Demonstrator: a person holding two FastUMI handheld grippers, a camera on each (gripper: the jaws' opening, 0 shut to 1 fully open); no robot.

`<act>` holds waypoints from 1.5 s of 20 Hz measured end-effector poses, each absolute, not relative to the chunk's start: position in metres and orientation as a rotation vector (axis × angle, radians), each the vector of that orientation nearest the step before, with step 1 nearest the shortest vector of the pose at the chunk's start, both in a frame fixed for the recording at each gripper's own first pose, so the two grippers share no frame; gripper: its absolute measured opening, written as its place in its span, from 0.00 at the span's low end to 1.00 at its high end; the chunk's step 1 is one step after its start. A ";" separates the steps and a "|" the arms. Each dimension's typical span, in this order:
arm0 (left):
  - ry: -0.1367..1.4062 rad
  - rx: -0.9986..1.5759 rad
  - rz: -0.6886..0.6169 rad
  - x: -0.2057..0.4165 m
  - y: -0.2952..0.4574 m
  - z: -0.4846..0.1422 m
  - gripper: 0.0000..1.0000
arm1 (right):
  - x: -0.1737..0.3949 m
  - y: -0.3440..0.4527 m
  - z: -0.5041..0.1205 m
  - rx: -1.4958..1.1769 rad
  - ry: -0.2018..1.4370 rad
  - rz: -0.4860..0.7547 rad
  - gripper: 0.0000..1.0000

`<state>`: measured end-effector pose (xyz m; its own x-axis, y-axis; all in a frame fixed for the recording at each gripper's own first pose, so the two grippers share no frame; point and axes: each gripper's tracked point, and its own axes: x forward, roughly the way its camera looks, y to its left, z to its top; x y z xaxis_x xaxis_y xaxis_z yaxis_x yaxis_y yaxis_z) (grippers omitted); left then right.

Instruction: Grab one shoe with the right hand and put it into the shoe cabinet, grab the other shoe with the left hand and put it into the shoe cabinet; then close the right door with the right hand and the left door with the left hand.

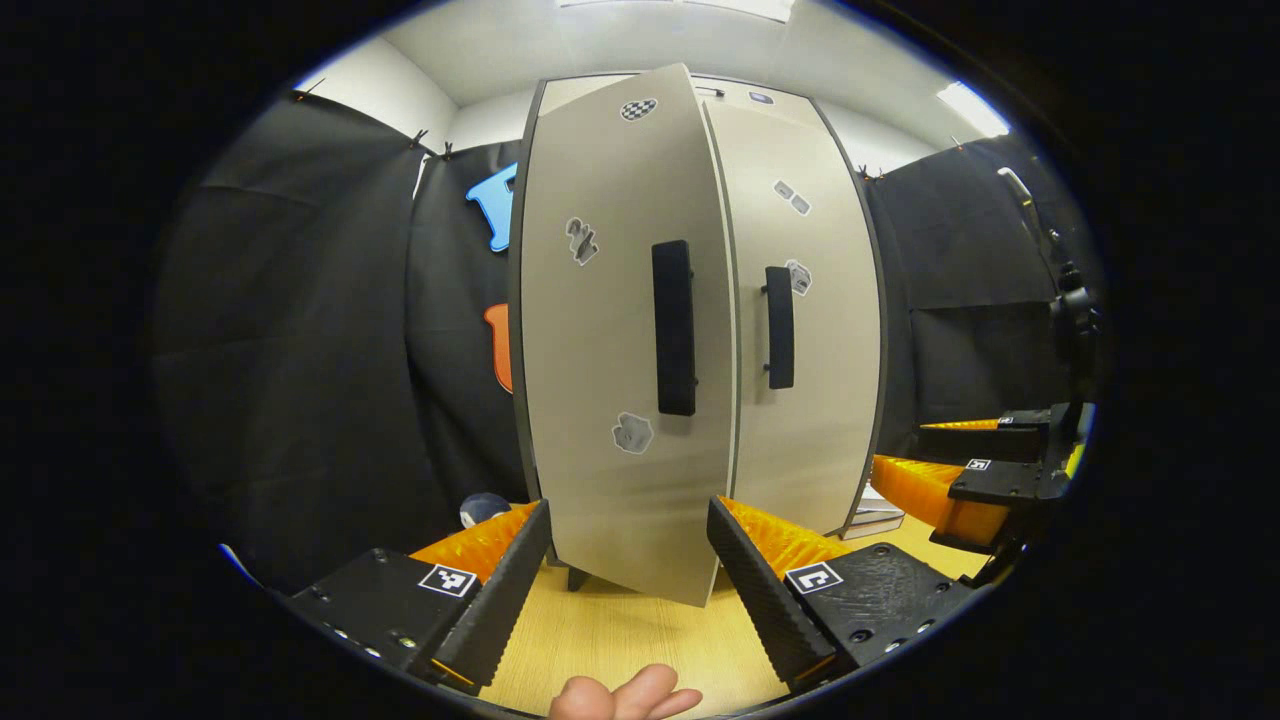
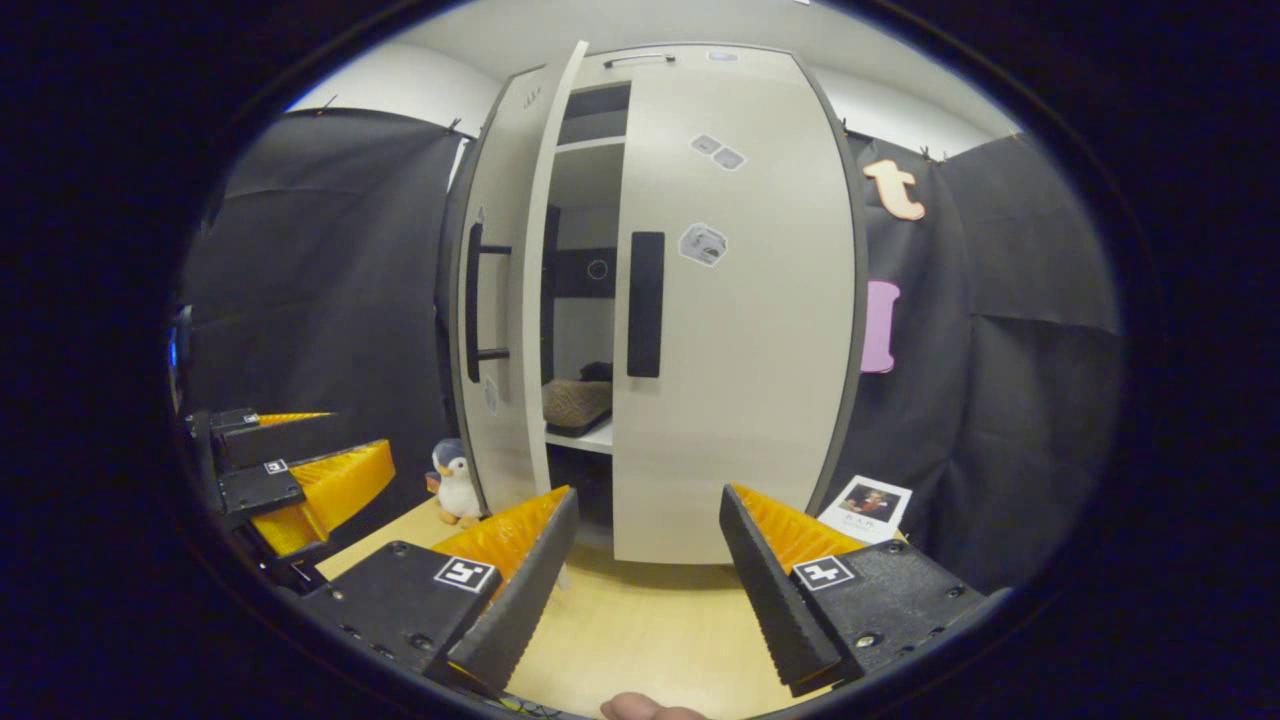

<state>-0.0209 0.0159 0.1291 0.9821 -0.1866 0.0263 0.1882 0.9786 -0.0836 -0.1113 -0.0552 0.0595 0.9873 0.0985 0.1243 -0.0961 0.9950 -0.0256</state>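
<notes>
On the wood floor [image 2: 640, 630], both jaws wide open and empty, right door [image 2: 735, 300] shut, left door [image 1: 620, 330] ajar: could swing back or catch the shoe [image 2: 577, 402] inside.

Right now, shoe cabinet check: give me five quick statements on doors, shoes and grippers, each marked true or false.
1. The right door is shut. True.
2. The left door is fully closed. False: it stands ajar, its free edge swung out from the cabinet.
3. A shoe lies on a shelf inside the cabinet. True, seen through the gap in the right gripper view.
4. The left gripper is clamped on the left door's handle. False: its fingers are spread apart, short of the door, holding nothing.
5. The right gripper holds a shoe. False: it is open and empty.
</notes>
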 end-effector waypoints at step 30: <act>-0.045 -0.105 -0.218 -0.023 0.014 0.142 0.96 | -0.126 -0.080 0.067 0.010 -0.164 0.027 0.94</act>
<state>-0.0234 0.0143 0.1415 0.9754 -0.2133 0.0560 0.2180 0.9710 -0.0986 -0.1256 -0.0797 0.0668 0.9863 0.0257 0.1631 -0.0274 0.9996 0.0080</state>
